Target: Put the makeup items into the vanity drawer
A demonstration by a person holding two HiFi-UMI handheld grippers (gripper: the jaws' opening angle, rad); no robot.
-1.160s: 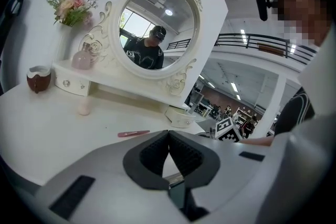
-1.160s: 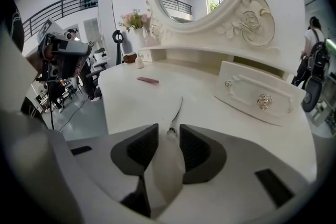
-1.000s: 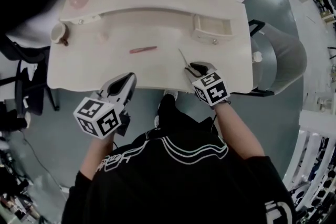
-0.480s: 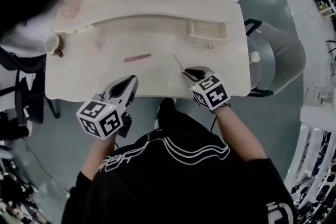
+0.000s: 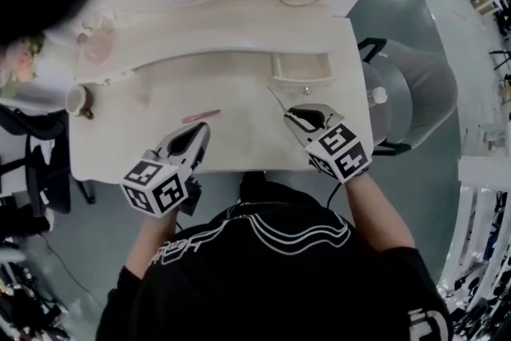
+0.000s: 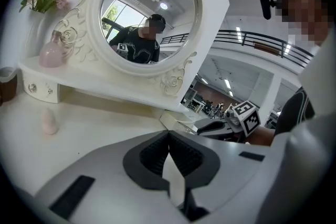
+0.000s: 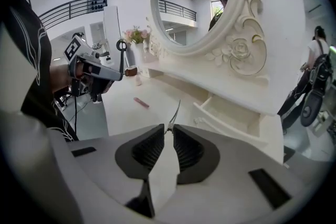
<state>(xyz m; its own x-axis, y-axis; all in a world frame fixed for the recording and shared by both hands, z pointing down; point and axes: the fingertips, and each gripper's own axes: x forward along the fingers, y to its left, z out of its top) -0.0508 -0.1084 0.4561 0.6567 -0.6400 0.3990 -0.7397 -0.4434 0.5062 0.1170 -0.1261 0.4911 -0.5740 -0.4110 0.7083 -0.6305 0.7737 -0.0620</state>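
— Listing item one: thin makeup stick (image 5: 276,99). Status?
— My right hand-held gripper (image 5: 294,116) has just been closing its jaws and now clamps that item's near end. It is lifted off the worktop (image 5: 239,144) where it lay, so I judge it ready to carry.
— Destination?
— Open vanity drawer (image 5: 301,65), just beyond. Pink stick (image 5: 200,116) remains on the worktop; left hand-held gripper (image 5: 200,130) closed, empty.

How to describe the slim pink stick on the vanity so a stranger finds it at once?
Find the white vanity table with the round mirror. On its top, left of the open drawer, lies the slim pink stick. It is long and thin; the pale pink item nearby is egg-shaped.
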